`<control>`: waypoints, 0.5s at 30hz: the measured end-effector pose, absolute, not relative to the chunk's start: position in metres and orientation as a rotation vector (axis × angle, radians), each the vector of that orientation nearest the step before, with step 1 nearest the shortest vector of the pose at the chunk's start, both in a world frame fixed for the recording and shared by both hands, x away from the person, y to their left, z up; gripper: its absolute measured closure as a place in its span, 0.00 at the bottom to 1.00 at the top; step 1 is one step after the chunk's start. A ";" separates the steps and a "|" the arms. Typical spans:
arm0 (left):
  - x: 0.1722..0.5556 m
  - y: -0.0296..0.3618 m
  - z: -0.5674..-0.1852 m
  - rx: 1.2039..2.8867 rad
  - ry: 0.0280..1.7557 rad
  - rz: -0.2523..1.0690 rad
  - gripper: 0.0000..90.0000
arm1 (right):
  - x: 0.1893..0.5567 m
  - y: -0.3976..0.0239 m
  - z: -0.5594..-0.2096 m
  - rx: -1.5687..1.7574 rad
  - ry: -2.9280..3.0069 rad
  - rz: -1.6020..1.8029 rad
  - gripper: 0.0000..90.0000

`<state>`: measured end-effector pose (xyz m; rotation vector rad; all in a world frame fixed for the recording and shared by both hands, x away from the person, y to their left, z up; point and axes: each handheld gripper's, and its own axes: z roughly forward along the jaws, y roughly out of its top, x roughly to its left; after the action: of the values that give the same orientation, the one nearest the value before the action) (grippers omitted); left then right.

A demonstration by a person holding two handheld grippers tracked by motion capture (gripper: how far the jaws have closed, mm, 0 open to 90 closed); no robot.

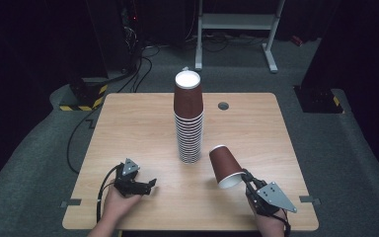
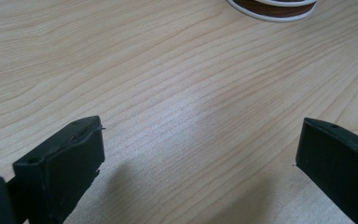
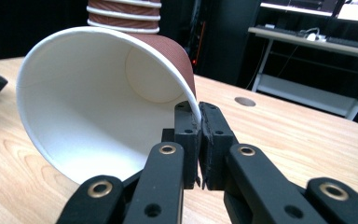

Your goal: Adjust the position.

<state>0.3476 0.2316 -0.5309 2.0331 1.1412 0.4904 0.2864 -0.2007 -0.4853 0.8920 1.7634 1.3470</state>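
A person holds a gripper in each hand over a wooden table (image 1: pixel 143 123). The right gripper (image 1: pixel 244 176) has its jaws pressed together on the rim of a brown paper cup (image 1: pixel 224 165), one jaw inside the white lining and one outside. The cup lies tilted, its long axis slanting away from that gripper: the open mouth faces back toward the gripper and the person, the closed base points up and away toward a tall stack of upturned cups (image 1: pixel 188 121) just beyond it. In the right gripper view the stack is cut off at the top edge. The left gripper (image 1: pixel 150 183) sits well to the side of the cup, jaws spread wide over bare wood with nothing between them. In its own view just the stack's bottom rim shows.
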 end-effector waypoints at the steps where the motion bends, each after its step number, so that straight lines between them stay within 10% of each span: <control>1: 0.348 0.232 -0.531 2.037 1.133 0.489 0.02 | 0.287 -0.201 -0.484 0.895 1.782 1.339 0.96; 15: 0.335 0.230 -0.532 2.033 1.062 0.499 0.02 | 0.302 -0.207 -0.462 0.992 1.919 1.243 0.96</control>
<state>0.3353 0.2300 -0.5316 2.0328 1.0619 0.4986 0.3023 -0.2066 -0.4620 0.9916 1.9191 1.2435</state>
